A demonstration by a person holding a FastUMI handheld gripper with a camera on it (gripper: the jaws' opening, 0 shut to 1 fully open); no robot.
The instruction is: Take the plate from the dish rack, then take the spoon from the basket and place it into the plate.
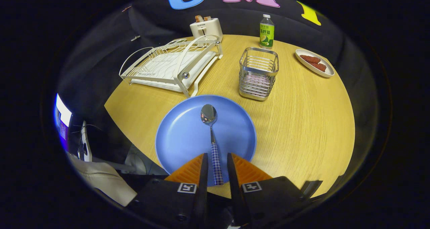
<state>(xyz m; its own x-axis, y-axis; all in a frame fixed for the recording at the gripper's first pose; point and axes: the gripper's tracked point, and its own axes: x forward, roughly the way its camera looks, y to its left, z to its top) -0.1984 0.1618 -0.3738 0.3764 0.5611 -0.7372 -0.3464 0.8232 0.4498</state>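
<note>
A round wooden table (302, 121) stands against the dark cloth wall of the booth. On it, just ahead of the gripper (217, 160), lies a blue plate (181, 138). A spoon (211, 135) rests in the plate, its shiny bowl near the plate's middle and its checked handle running back between the two fingers (204, 168). The fingers stand slightly apart, with a visible gap on each side of the handle, so they do not press on it. Beyond the plate to the left sits a white dish rack (168, 66), and to the right a wire basket (258, 72). Farther back are a white toaster (206, 28), a green-labelled bottle (267, 32) and a small dish of red food (314, 63).
</note>
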